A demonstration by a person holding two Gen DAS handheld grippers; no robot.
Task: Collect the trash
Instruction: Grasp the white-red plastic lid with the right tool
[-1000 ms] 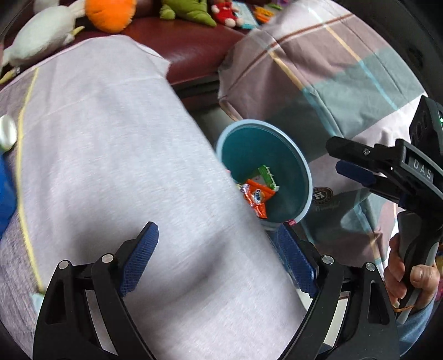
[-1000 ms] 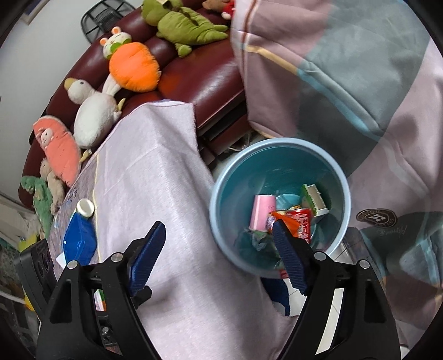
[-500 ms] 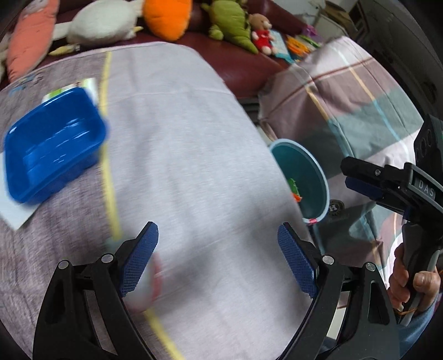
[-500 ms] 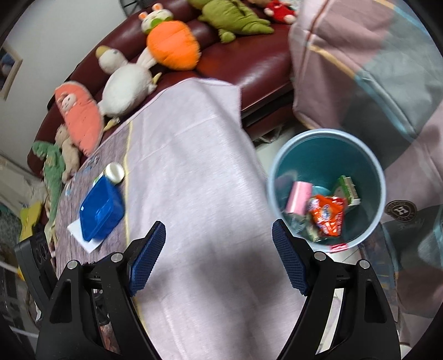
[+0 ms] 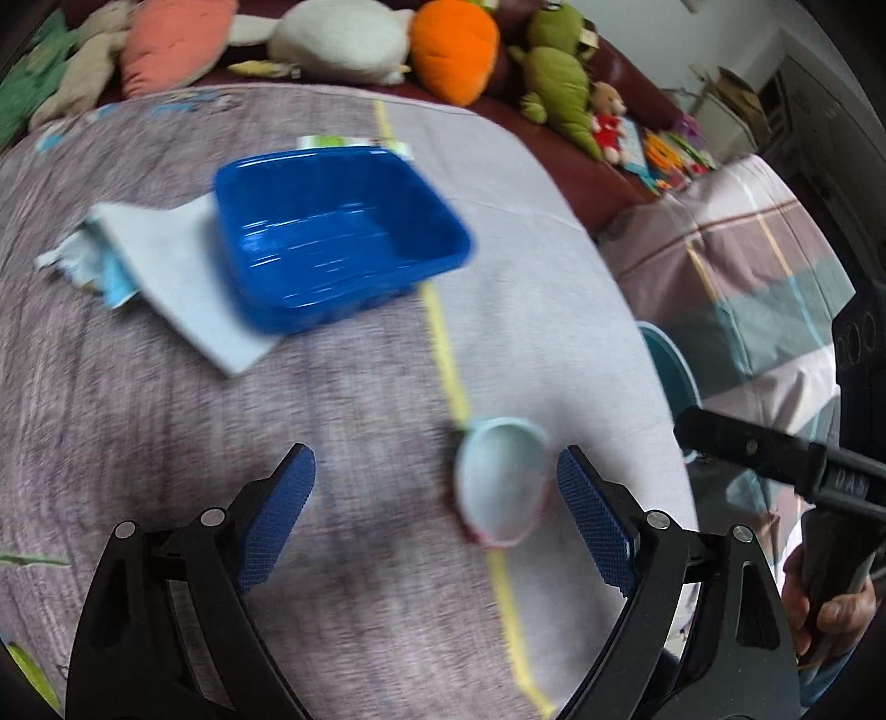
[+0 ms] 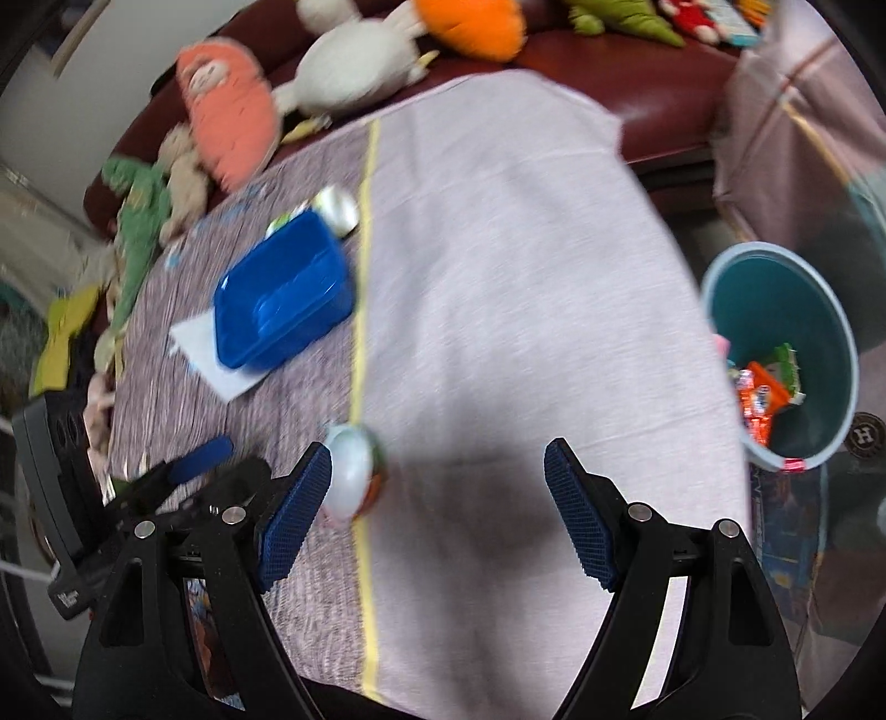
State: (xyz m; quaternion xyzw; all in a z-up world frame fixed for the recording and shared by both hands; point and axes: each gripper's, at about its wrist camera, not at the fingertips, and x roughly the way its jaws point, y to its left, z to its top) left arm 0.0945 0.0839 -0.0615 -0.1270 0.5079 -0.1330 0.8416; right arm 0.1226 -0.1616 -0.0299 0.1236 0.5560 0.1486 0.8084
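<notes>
A small round cup with a pale foil lid [image 5: 501, 487] lies tipped on the cloth beside a yellow stripe. My left gripper [image 5: 437, 520] hovers open over it, the cup just inside the right pad. In the right wrist view the same cup [image 6: 351, 471] sits just beyond the left pad of my open right gripper [image 6: 437, 512], which holds nothing. A second foil-lidded cup [image 6: 338, 210] rests behind the blue tray [image 6: 282, 299]. The teal bin [image 6: 786, 293] stands off the table's right edge with wrappers [image 6: 761, 393] inside.
The blue tray [image 5: 338, 238] sits on a white paper sheet [image 5: 183, 277], with a torn wrapper [image 5: 83, 260] at its left. Plush toys [image 5: 338, 39] line a dark red sofa behind the table. A plaid blanket [image 5: 747, 266] lies right of the bin rim [image 5: 673, 365].
Both views have swung from the bin and bare cloth leftwards over the table. The blue tray, paper and foil-lidded cup have come into view. Both grippers stay open.
</notes>
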